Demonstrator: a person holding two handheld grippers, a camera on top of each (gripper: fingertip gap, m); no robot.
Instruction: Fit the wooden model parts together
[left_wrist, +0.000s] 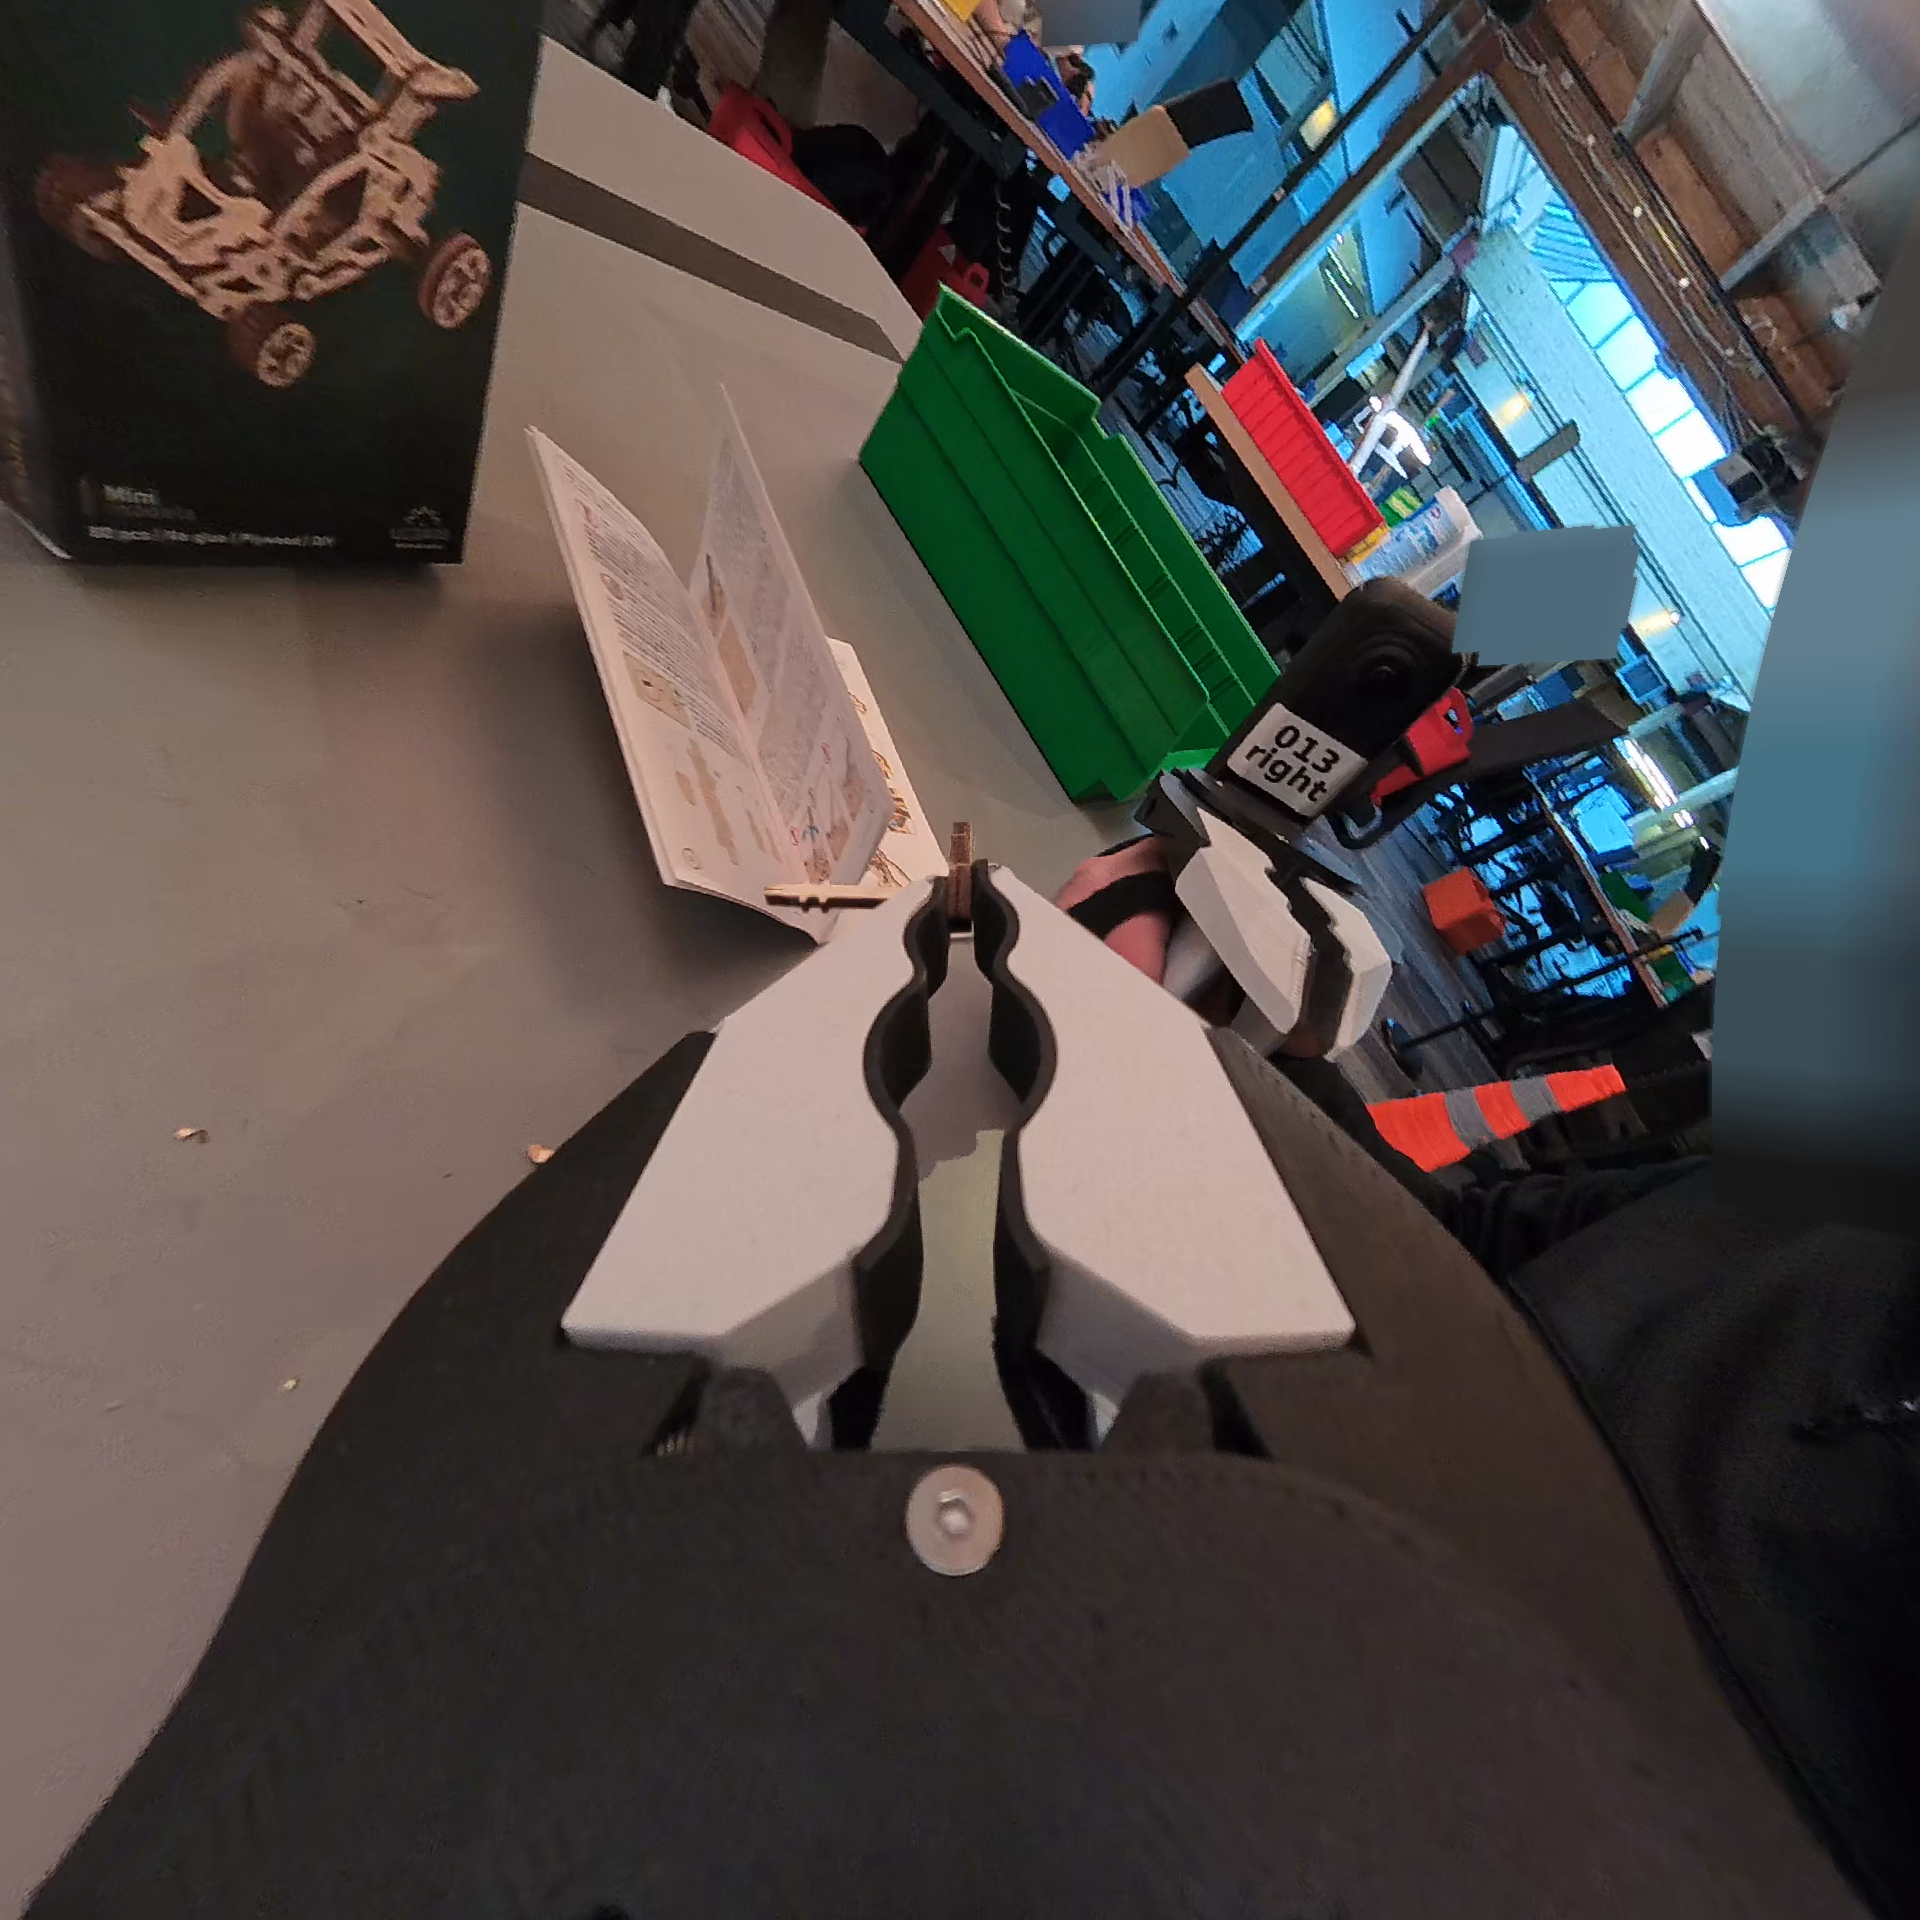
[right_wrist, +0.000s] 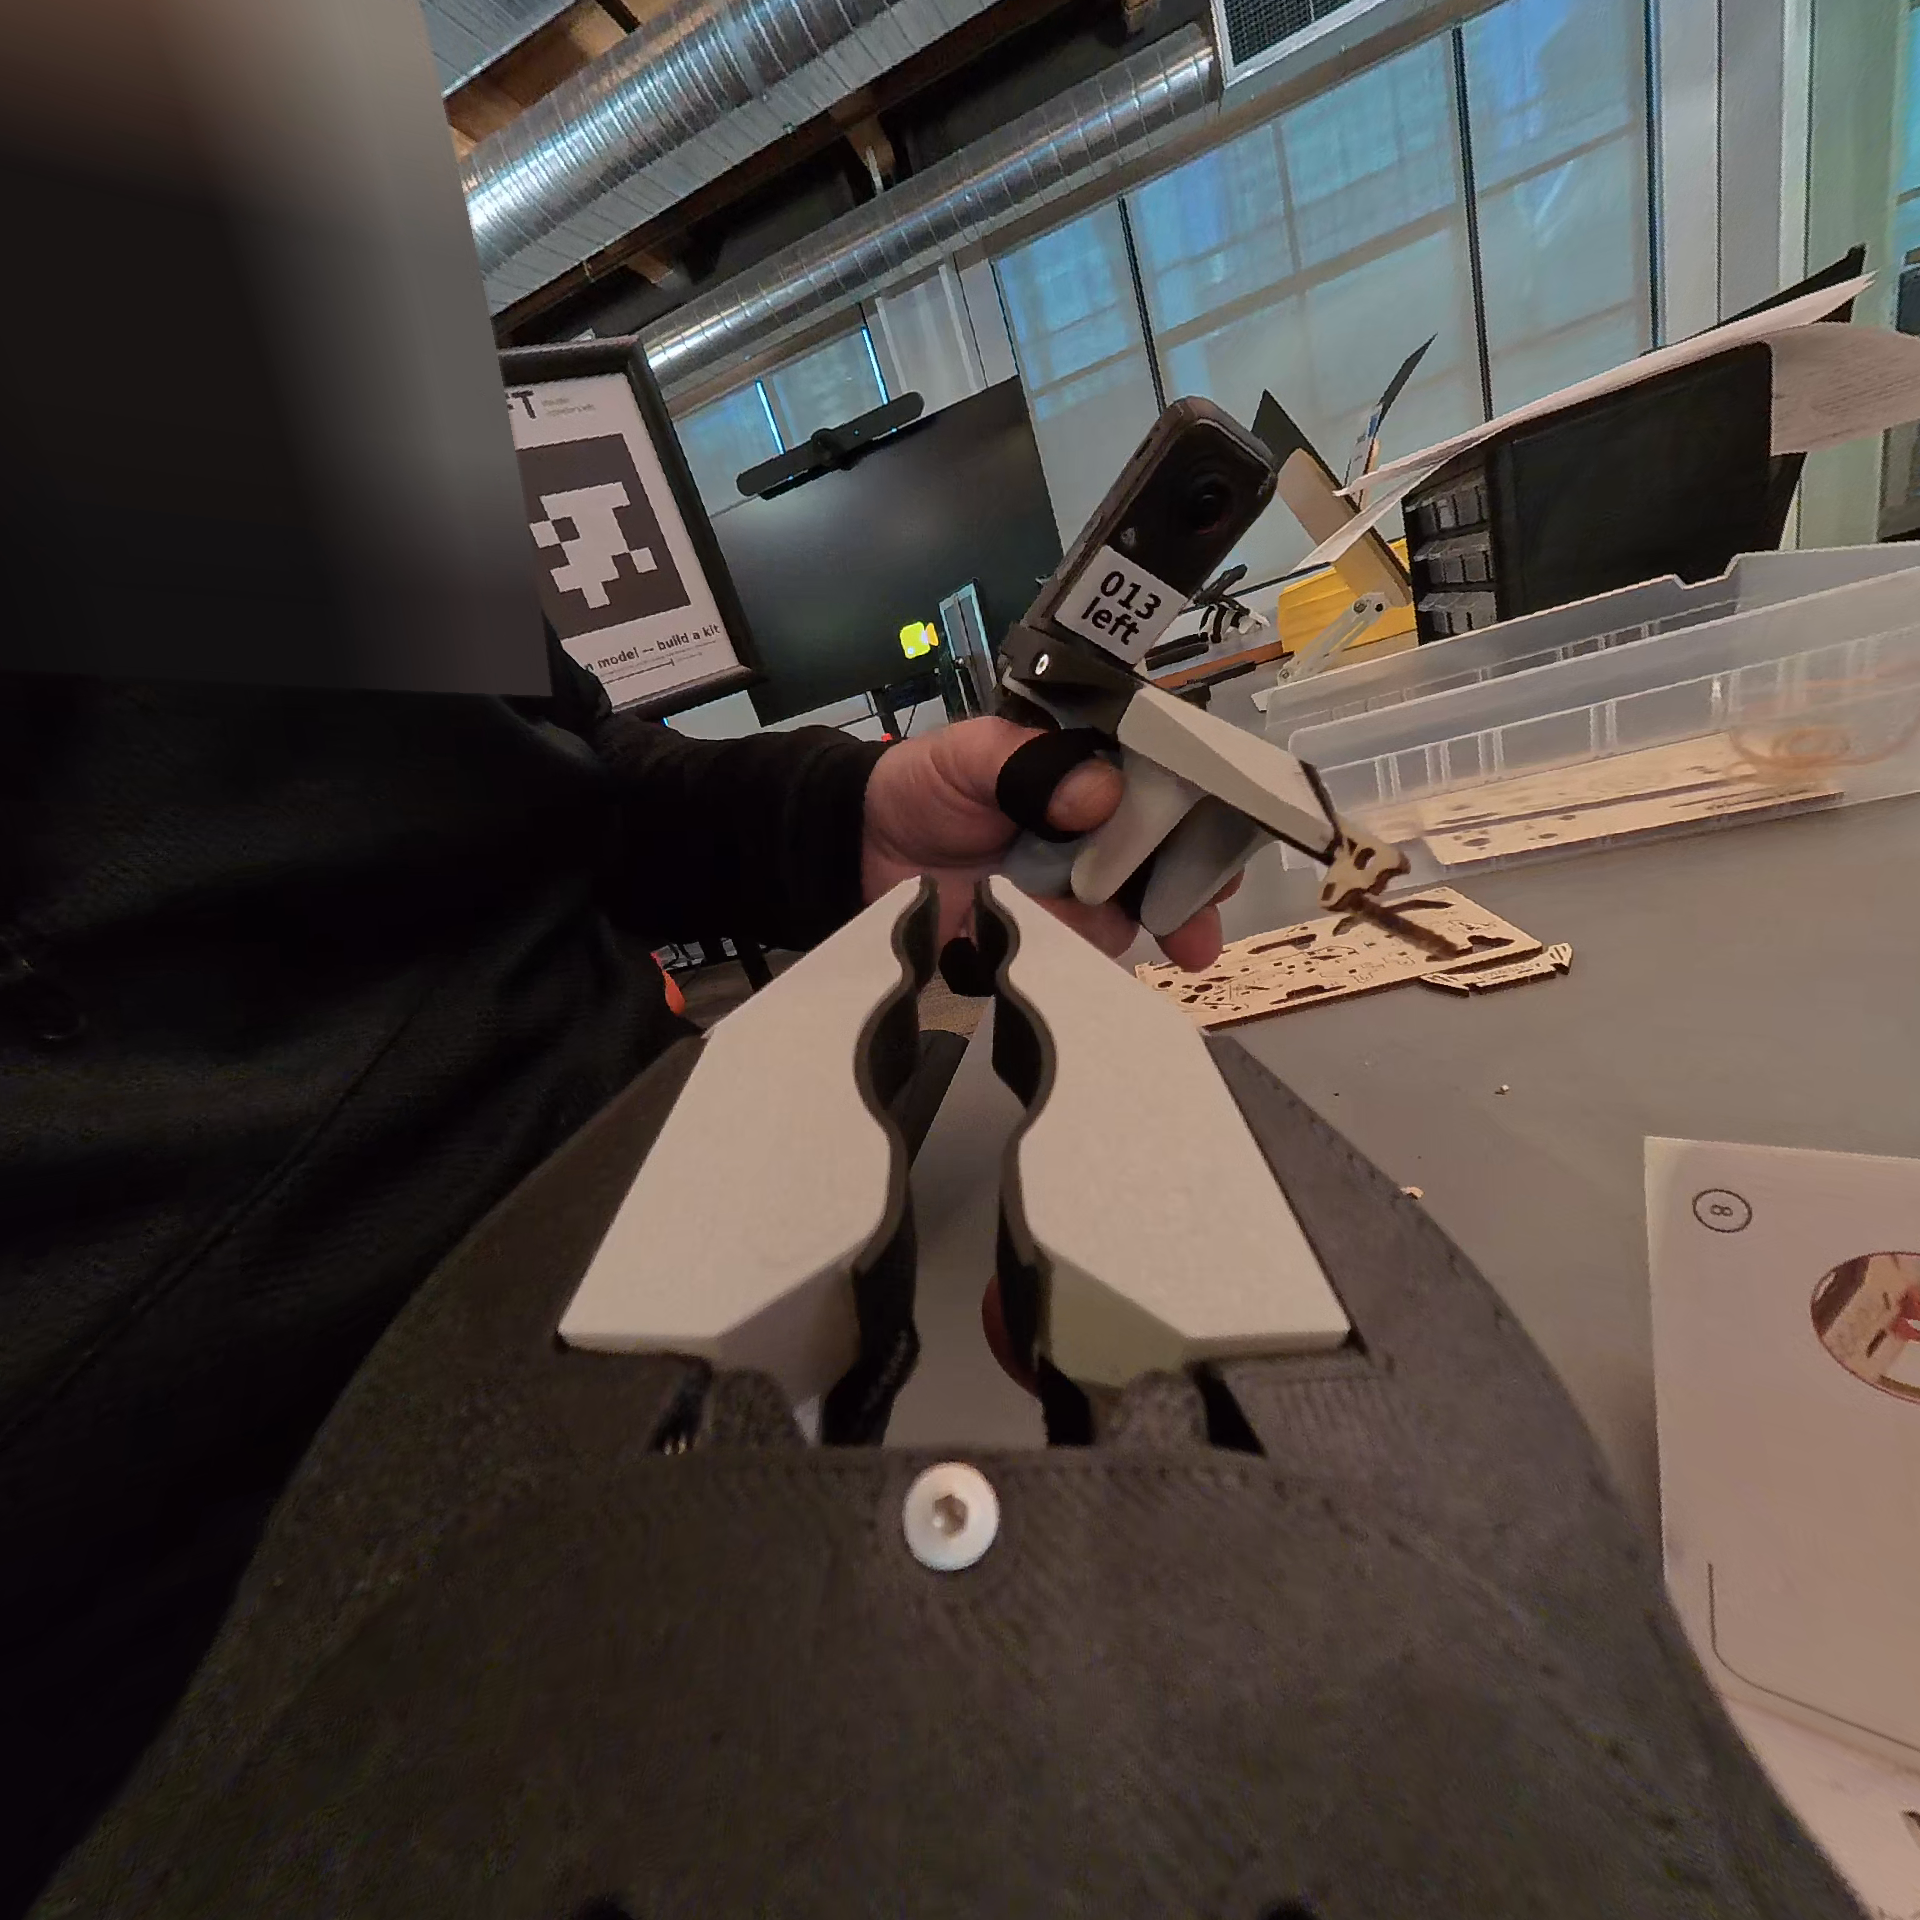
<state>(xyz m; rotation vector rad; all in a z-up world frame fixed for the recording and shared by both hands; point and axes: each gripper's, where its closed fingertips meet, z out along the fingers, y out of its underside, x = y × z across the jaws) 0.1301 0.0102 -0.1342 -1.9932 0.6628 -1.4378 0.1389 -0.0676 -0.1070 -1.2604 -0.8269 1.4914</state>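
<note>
Left gripper (left_wrist: 961, 902) jaws clamped on a small wooden part (left_wrist: 960, 871), held above the tabletop (left_wrist: 312, 935) by the instruction booklet (left_wrist: 727, 665). Right gripper (right_wrist: 961, 914) jaws nearly together, nothing visibly held. Next: fetch the mate from the plywood sheet (right_wrist: 1340, 951), align the slot squarely, push straight.

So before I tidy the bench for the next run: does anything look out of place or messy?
Only small things. Pale wood crumbs lie scattered on the grey table, likely offcuts from the punched plywood sheets. The instruction booklet sits half open, its pages lifted. The green bin stands tidy.
</note>
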